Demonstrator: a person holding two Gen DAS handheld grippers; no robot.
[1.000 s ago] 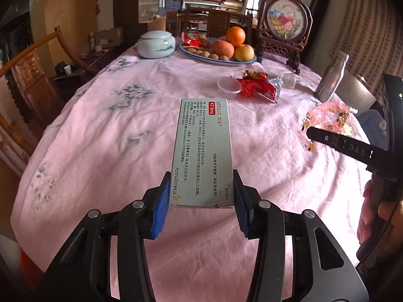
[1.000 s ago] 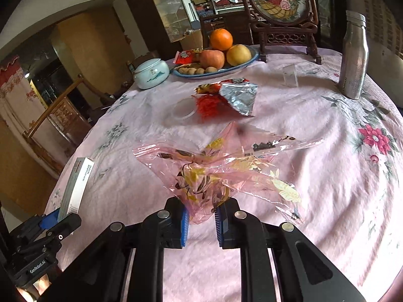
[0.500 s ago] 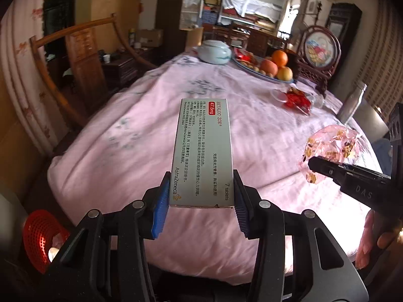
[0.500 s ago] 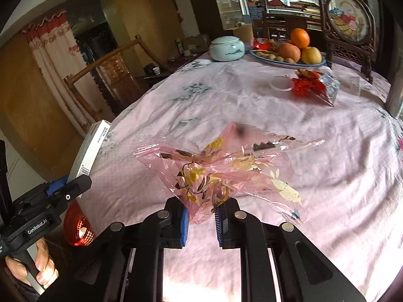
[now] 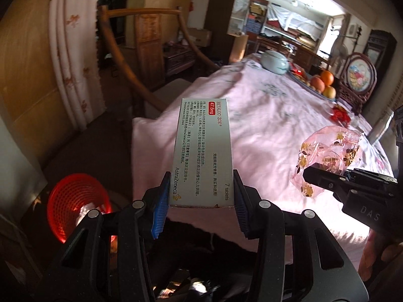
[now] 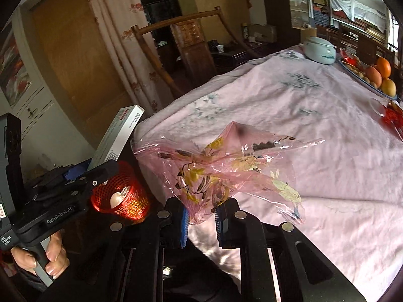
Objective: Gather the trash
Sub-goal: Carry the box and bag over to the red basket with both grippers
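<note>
My left gripper [image 5: 200,201] is shut on a grey medicine box [image 5: 202,151], its blue pads pressing both long sides. The same box [image 6: 117,136] sticks up from that gripper at the left of the right wrist view. My right gripper [image 6: 200,217] is shut on a crumpled pink flowered plastic bag [image 6: 226,166], which also shows at the right of the left wrist view, the bag [image 5: 330,156] hanging over the table edge. A red mesh bin [image 5: 75,201] stands on the floor below left, and the bin [image 6: 121,196] holds something pale.
The pink-clothed table [image 5: 272,125] fills the right side, with a lidded bowl [image 5: 274,61], a fruit plate [image 5: 322,85] and red wrappers [image 5: 340,115] far back. A wooden chair [image 5: 146,58] stands beside the table's near corner. A hand [image 6: 50,254] grips the left tool's handle.
Both grippers have swung left off the table toward its near corner, still holding the box and the bag. The red bin has come into fuller view below.
</note>
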